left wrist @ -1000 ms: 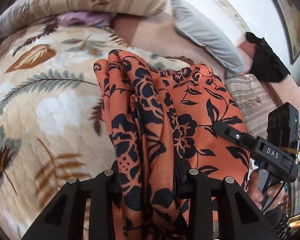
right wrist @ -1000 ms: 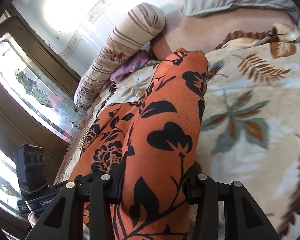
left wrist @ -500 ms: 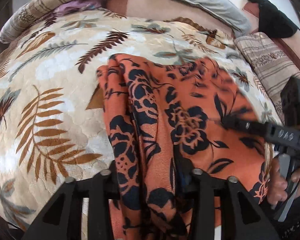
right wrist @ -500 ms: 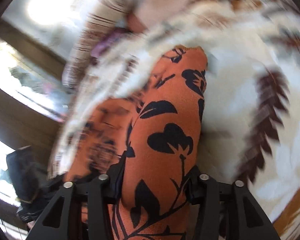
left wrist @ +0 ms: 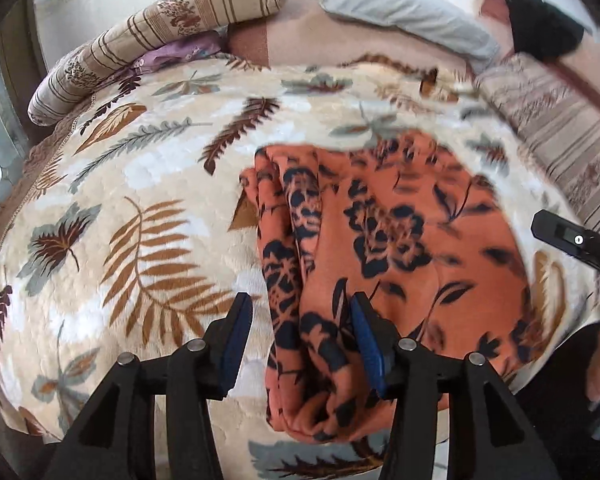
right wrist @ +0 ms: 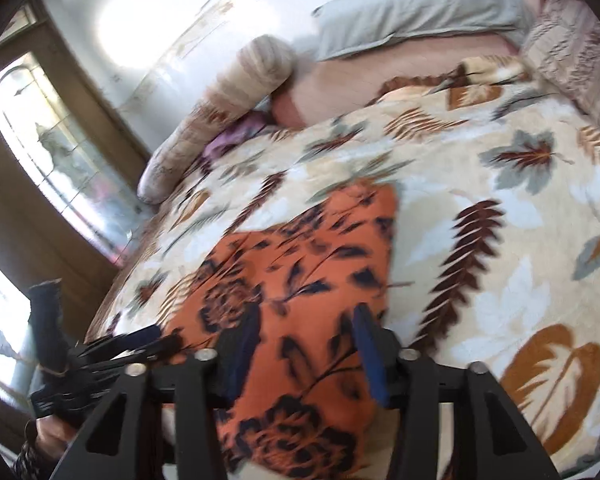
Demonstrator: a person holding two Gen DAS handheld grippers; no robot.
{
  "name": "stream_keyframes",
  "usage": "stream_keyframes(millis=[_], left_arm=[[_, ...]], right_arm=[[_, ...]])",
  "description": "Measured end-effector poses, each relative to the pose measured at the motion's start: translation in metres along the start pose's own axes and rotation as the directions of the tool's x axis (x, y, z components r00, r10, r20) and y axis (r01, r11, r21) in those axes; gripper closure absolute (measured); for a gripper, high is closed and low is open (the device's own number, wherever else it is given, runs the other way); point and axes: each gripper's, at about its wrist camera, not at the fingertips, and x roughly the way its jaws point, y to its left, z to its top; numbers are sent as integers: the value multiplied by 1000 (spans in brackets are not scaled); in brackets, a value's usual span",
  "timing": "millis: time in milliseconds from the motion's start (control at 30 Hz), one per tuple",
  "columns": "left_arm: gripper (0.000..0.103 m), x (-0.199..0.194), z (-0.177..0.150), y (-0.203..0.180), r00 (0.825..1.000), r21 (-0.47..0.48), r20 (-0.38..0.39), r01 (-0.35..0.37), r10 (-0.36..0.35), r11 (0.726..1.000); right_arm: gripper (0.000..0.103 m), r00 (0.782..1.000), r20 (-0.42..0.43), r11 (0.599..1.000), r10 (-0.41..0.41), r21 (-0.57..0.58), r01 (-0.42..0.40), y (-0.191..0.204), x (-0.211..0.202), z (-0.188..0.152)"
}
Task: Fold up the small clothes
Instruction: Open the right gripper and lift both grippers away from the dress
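An orange garment [left wrist: 400, 248] with a black flower print lies on the leaf-patterned bedspread [left wrist: 120, 200], its left edge bunched into folds. My left gripper [left wrist: 300, 312] straddles that bunched edge. Its jaws are opening, and a gap shows between the left pad and the cloth. In the right wrist view, which is blurred, the garment [right wrist: 300, 280] lies flat under my right gripper [right wrist: 304, 340]. Those jaws are closing, with cloth between the blue pads but not pinched. The right gripper's body [left wrist: 572, 240] shows at the garment's right side, and the left gripper [right wrist: 60, 360] at its left.
A striped bolster [left wrist: 160, 28] and a purple cloth [left wrist: 180, 52] lie at the head of the bed, with a grey pillow [left wrist: 400, 12], a black item [left wrist: 540, 28] and a striped cushion [left wrist: 552, 120] to the right. A glazed wooden door [right wrist: 52, 160] stands beyond the bed's left edge.
The garment, earlier held up and clamped in both grippers, now rests spread on the bedspread. Both sets of jaws have let go and stand apart around it.
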Motion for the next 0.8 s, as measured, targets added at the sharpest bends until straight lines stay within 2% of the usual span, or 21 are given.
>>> stream_keyframes(millis=[33, 67, 100, 167, 233, 300, 367, 433, 500, 567, 667, 800], left_arm=[[48, 7, -3, -3, 1000, 20, -9, -25, 25, 1000], [42, 10, -7, -4, 999, 35, -5, -46, 46, 998], [38, 13, -8, -7, 997, 47, 7, -71, 71, 996], [37, 4, -8, -10, 994, 55, 18, -104, 103, 993], [38, -9, -5, -11, 992, 53, 24, -121, 120, 991], [37, -29, -2, -13, 987, 34, 62, -147, 145, 989], [28, -52, -1, -15, 977, 10, 105, -186, 184, 982], [21, -79, 0, -19, 955, -3, 170, -245, 242, 970], [18, -105, -2, -25, 925, -8, 246, -297, 290, 955], [11, -128, -4, -29, 898, -24, 290, -339, 331, 941], [11, -155, -3, -31, 863, -47, 349, -374, 366, 926], [10, -185, -4, -24, 869, -108, 361, -322, 338, 941]], right_arm=[[61, 999, -45, 1000, 4, 0, -4, 2, 9, -6], [60, 995, -95, 1000, -17, -4, 17, 3, 21, -10], [60, 988, -131, 996, -86, -40, 82, 5, 34, -18], [60, 982, -121, 985, -148, -104, 136, 15, 37, -20], [60, 981, -117, 985, -152, -98, 141, 21, 26, -14], [59, 984, -91, 987, -154, -65, 149, 25, 11, -10], [58, 979, -44, 977, -201, -75, 197, 38, -6, -8], [54, 970, 9, 966, -241, -98, 241, 52, -26, -8], [51, 964, 66, 957, -258, -121, 265, 70, -50, -7], [51, 956, 107, 949, -274, -129, 286, 81, -67, -5], [50, 949, 162, 949, -272, -118, 292, 99, -94, -1], [46, 940, 197, 943, -277, -134, 305, 119, -122, -4]])
